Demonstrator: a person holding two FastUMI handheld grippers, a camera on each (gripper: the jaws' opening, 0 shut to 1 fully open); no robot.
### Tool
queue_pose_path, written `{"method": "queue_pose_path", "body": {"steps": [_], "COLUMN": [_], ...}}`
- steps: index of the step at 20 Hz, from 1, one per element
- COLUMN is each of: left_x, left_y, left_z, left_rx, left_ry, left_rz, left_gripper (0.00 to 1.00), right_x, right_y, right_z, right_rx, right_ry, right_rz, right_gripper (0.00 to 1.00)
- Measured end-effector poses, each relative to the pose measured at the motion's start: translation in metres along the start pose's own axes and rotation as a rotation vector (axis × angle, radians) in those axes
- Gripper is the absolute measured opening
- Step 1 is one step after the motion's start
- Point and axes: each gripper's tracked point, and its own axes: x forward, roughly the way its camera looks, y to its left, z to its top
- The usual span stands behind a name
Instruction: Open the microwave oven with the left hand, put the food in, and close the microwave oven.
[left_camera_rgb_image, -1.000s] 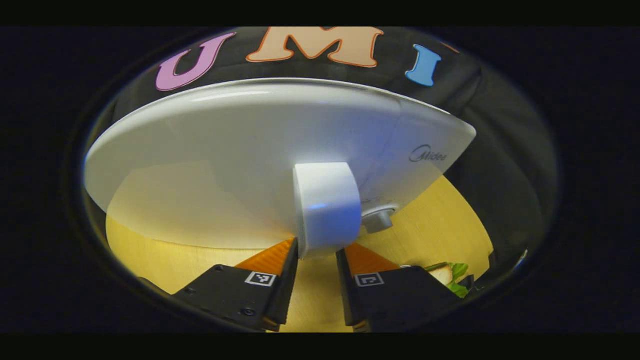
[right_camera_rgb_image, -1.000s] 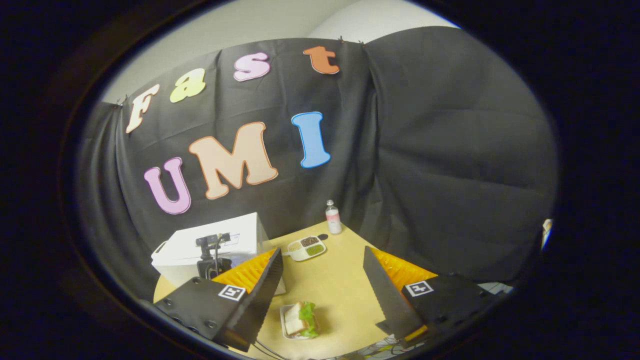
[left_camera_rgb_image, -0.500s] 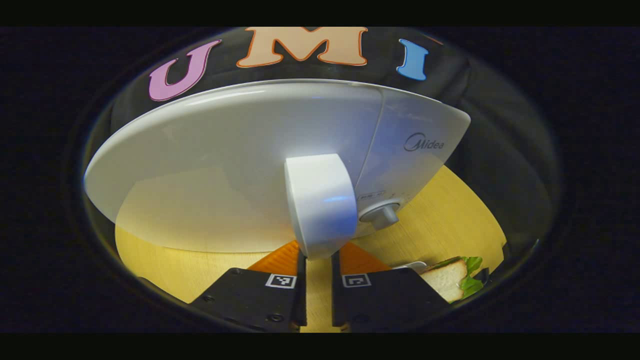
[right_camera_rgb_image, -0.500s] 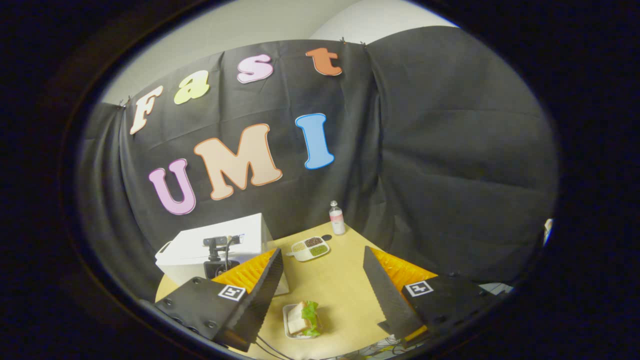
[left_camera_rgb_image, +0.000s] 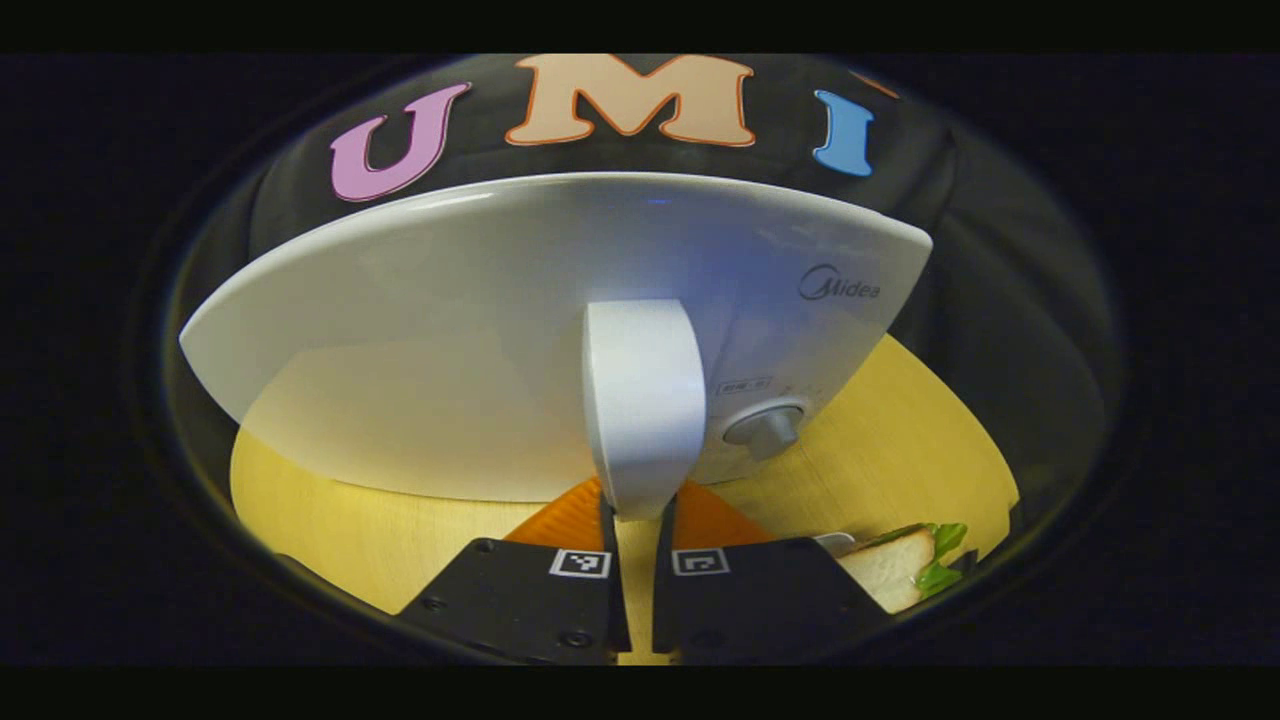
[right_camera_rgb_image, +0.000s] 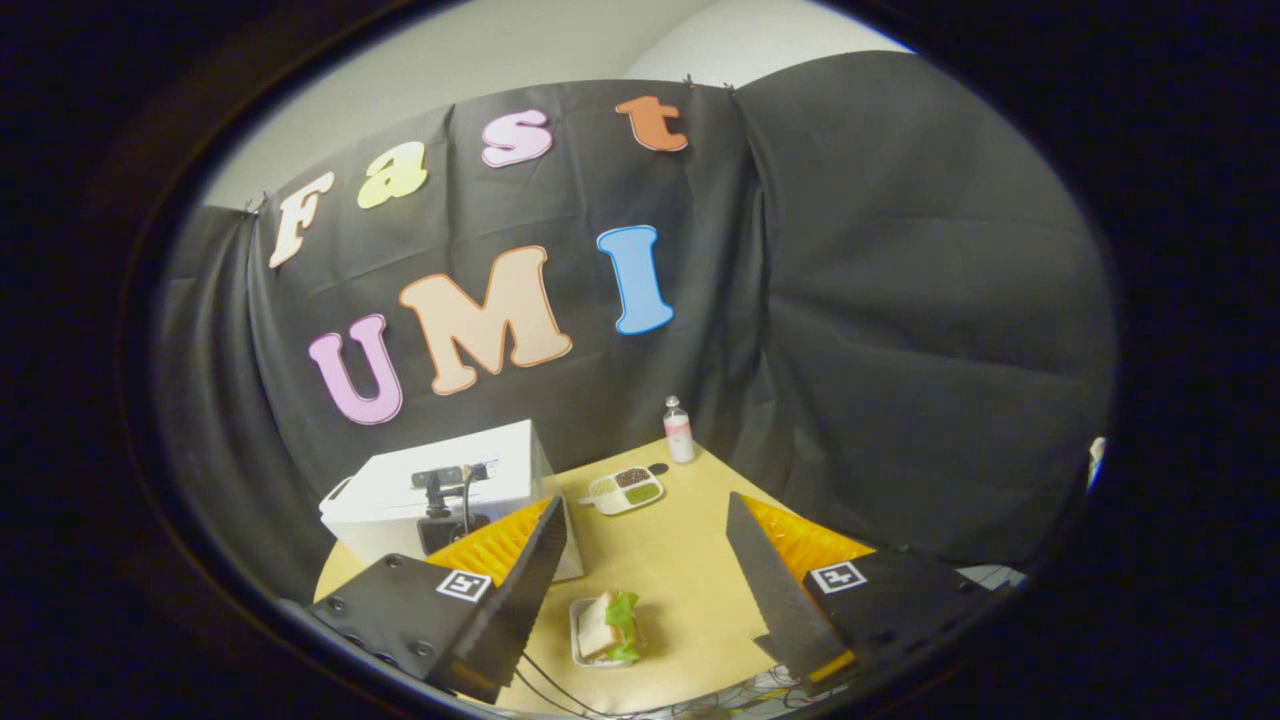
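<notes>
The white microwave (left_camera_rgb_image: 480, 330) looms close in the left gripper view, its door flush with the front. My left gripper (left_camera_rgb_image: 636, 512) is shut on the lower end of the white door handle (left_camera_rgb_image: 640, 400), one finger on each side. A grey knob (left_camera_rgb_image: 765, 428) sits just right of the handle. The sandwich with lettuce (left_camera_rgb_image: 905, 565) lies at the lower right. In the right gripper view, my right gripper (right_camera_rgb_image: 645, 585) hangs open high above the table, with nothing between its fingers. Below it the sandwich (right_camera_rgb_image: 608, 628) rests on a small white tray, right of the microwave (right_camera_rgb_image: 440, 475).
The yellow table (right_camera_rgb_image: 680, 560) carries a divided dish (right_camera_rgb_image: 625, 490) with several fillings and a small bottle (right_camera_rgb_image: 679, 429) near the back corner. Cables trail over the front edge by the sandwich tray. Black cloth walls close in behind and to the right.
My left gripper's fingers have drawn together from a wide stance onto the door handle. The right gripper has barely drifted and stays open.
</notes>
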Motion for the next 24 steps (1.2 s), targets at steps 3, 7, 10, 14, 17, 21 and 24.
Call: {"method": "queue_pose_path", "body": {"steps": [3,7,10,14,17,21,24], "left_x": [0.000,-0.034,-0.071,-0.101,-0.115,-0.135,-0.150], "left_y": [0.000,0.000,0.009,0.022,0.029,0.043,0.058], "left_z": [0.000,-0.028,-0.059,-0.084,-0.097,-0.113,-0.119], "left_rx": [-0.007,-0.020,0.012,0.042,0.025,0.052,0.038], "left_ry": [-0.005,0.008,-0.014,-0.017,-0.007,0.003,-0.004], "left_rz": [-0.013,-0.039,-0.056,-0.042,-0.028,-0.009,0.020], "left_gripper": [0.06,0.05,0.05,0.07,0.09,0.15,0.21], "right_x": [-0.005,-0.002,0.007,0.013,0.015,0.015,0.016], "right_y": [-0.004,-0.004,0.002,0.019,0.029,0.043,0.052], "right_z": [-0.004,-0.006,-0.011,-0.015,-0.027,-0.039,-0.044], "right_rx": [0.000,0.004,0.006,-0.024,-0.035,-0.027,-0.031], "right_ry": [0.015,0.033,0.059,0.073,0.102,0.140,0.153], "right_rz": [-0.003,0.010,0.046,0.116,0.156,0.198,0.223], "right_gripper": [0.92,0.92,0.92,0.99,0.99,0.99,0.92]}}
